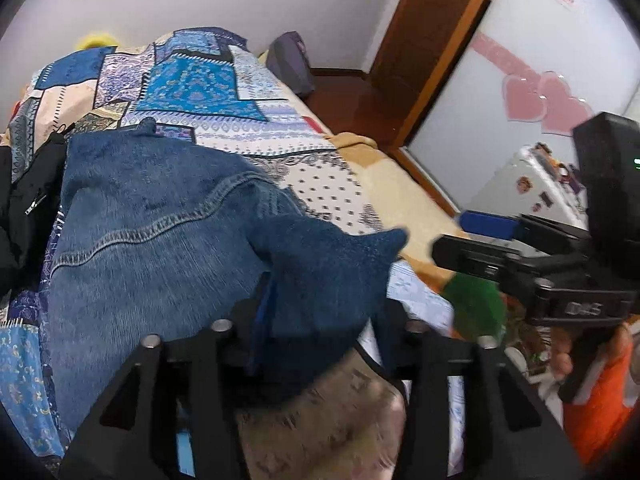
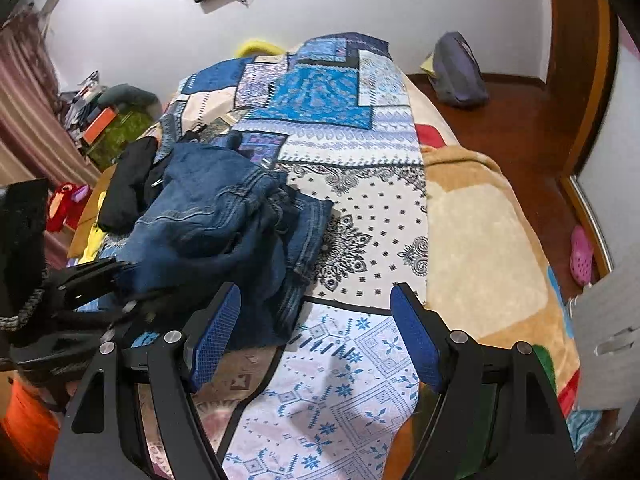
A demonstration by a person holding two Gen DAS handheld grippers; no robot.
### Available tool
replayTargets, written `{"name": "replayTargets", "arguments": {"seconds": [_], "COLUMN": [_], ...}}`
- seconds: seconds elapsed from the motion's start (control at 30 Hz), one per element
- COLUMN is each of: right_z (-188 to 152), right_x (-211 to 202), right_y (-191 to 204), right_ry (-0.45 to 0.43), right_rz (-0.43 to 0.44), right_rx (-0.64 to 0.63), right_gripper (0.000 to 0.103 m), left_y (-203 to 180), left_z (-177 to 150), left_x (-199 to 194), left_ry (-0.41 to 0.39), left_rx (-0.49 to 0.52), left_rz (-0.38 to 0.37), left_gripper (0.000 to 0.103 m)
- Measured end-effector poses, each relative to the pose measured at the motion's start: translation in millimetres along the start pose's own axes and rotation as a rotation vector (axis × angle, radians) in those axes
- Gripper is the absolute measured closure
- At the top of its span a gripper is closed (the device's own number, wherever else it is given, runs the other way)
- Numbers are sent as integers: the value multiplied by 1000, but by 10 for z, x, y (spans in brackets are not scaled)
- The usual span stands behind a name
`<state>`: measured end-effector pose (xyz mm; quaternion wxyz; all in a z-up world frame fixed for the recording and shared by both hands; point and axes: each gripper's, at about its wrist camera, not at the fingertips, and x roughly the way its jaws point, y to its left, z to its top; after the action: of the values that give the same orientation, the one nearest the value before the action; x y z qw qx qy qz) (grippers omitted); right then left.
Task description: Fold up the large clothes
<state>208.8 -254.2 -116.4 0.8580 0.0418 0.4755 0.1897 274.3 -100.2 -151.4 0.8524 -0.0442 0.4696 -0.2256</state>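
Note:
A blue denim garment (image 1: 160, 216) lies bunched on the patterned bedspread (image 1: 240, 120); it also shows in the right wrist view (image 2: 216, 216). My left gripper (image 1: 320, 320) is shut on a fold of the denim and lifts it off the bed; it shows from the side in the right wrist view (image 2: 120, 276). My right gripper (image 2: 316, 320) is open and empty, just right of the denim above the bedspread (image 2: 360, 208). It also appears in the left wrist view (image 1: 452, 240), with one blue pad (image 1: 488, 222) showing.
A black garment (image 2: 128, 184) lies beside the denim on the left. A tan blanket (image 2: 480, 232) covers the bed's right side. A purple bag (image 2: 456, 68) sits on the wooden floor. A cluttered stand (image 2: 104, 120) is at the left, a pink slipper (image 2: 580, 256) at the right.

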Motion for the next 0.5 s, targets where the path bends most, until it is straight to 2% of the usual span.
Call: {"name": "replayTargets", "arguments": {"seconds": [0.07, 0.17, 0.3, 0.4, 0.5], "right_z": [18, 42, 142, 207, 228], "right_x": [-52, -119, -104, 12, 157], "right_y": [24, 128, 337, 529, 706], "right_ry": [-17, -48, -81, -76, -54], "right_rz": [-2, 22, 50, 74, 92], "right_rx": [-18, -40, -66, -86, -124], "right_gripper": [28, 28, 28, 28, 28], "left_y": [-63, -28, 273, 613, 928], "left_z": [-43, -45, -41, -33, -96], "left_x": [-221, -490, -824, -885, -844], "left_ry": [-37, -108, -185, -185, -160], "left_rx": [20, 56, 11, -39, -94], "left_rz": [-1, 73, 161, 269, 324], "left_gripper": [44, 43, 35, 35, 35]}}
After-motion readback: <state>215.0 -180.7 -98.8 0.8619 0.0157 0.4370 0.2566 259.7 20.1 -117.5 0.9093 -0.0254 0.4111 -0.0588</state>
